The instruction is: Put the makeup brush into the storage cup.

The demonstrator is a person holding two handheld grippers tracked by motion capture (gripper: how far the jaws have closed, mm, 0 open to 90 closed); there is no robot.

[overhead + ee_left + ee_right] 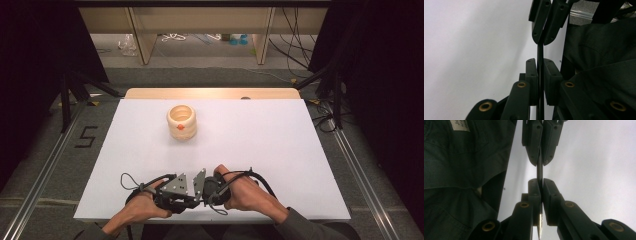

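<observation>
Both the left claw (186,192) and the right claw (199,190) rest tip to tip, pressed together and empty, at the white bench's (260,140) near edge, well apart from the cream ring stack (181,122).

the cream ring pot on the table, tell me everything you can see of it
The cream ring pot looks like stacked rounded rings forming a short open cylinder, pale cream and glossy, maybe plastic or ceramic. A small orange spot sits on its near side. It stands upright on the white table, toward the far edge, left of centre. Only the table touches it.
</observation>
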